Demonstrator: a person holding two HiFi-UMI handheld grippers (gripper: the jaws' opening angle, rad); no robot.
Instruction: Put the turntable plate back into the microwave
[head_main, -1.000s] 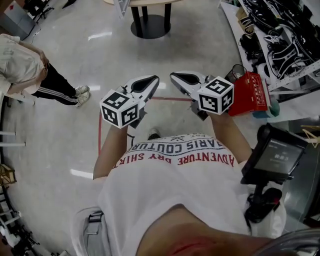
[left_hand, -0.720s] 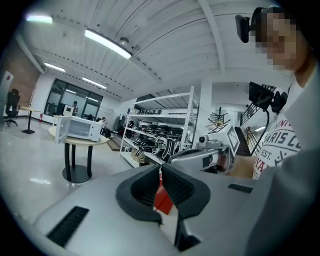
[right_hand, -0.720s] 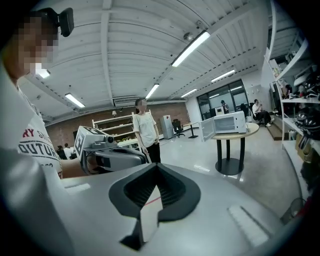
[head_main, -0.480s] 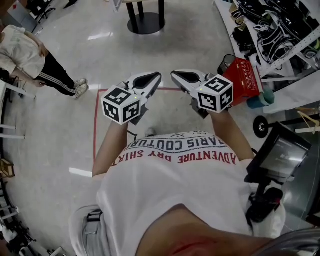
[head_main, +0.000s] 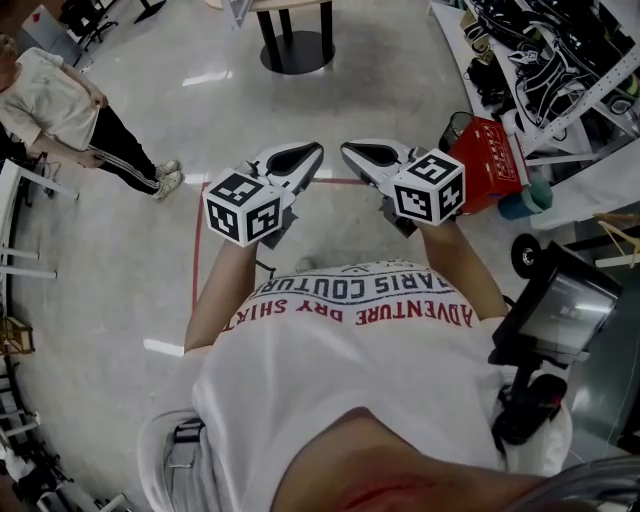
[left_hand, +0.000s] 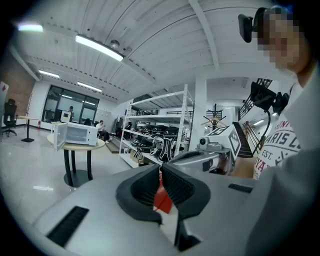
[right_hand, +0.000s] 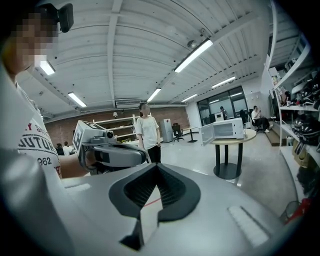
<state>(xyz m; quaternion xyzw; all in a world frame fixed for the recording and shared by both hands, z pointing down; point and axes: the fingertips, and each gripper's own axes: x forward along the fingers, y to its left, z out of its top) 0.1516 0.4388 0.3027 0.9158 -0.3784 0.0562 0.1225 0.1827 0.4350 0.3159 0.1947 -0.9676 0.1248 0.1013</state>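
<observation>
A white microwave (left_hand: 75, 134) stands with its door open on a round pedestal table (left_hand: 85, 146), far off across the floor; the right gripper view also has this microwave (right_hand: 224, 129). No turntable plate shows in any view. My left gripper (head_main: 300, 155) and right gripper (head_main: 355, 152) hang side by side in front of my chest, above the floor. In its own view the left gripper (left_hand: 160, 167) has its jaws closed together with nothing between them. The right gripper (right_hand: 156, 166) is shut and empty too.
The table's black base (head_main: 297, 45) is ahead at the top. A bystander (head_main: 60, 110) stands at the left. A red crate (head_main: 492, 165) and shelves of dark gear (head_main: 550, 50) line the right. A stand with a screen (head_main: 555, 305) is close at my right. Red floor tape (head_main: 197, 250) runs below.
The head view has shifted a little, so the bystander and table base sit slightly higher and further left. Both grippers keep the same pose, shut and empty.
</observation>
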